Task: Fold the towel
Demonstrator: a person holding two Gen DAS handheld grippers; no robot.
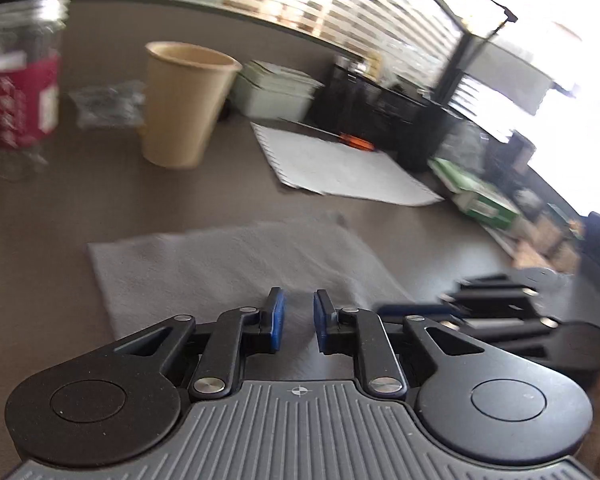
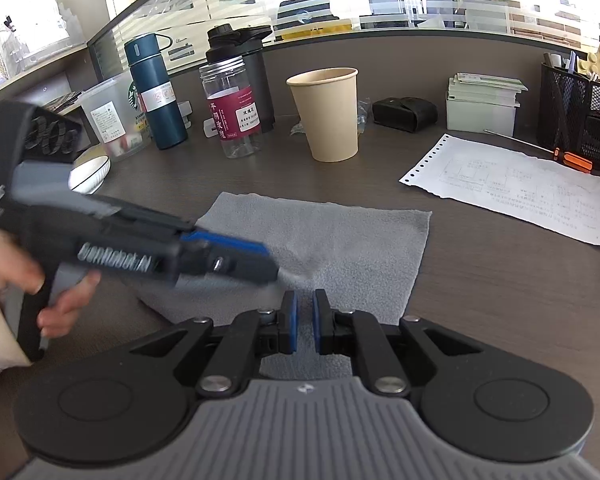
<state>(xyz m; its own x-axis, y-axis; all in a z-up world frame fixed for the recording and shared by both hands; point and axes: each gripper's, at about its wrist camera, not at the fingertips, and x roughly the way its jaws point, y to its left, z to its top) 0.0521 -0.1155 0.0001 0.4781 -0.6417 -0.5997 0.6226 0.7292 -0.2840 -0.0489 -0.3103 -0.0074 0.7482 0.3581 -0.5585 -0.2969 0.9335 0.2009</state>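
The grey towel (image 2: 332, 248) lies flat on the counter (image 2: 500, 280), directly ahead of both hand-held grippers. The right hand-held gripper (image 2: 304, 320) hovers over its near edge, pads narrowly apart and empty. The left hand-held gripper (image 1: 299, 320), slightly wider and empty, sits over the towel's near left part.

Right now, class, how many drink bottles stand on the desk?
3: a blue flask at left, a clear bottle beside it, a black bottle behind. Others may be hidden.
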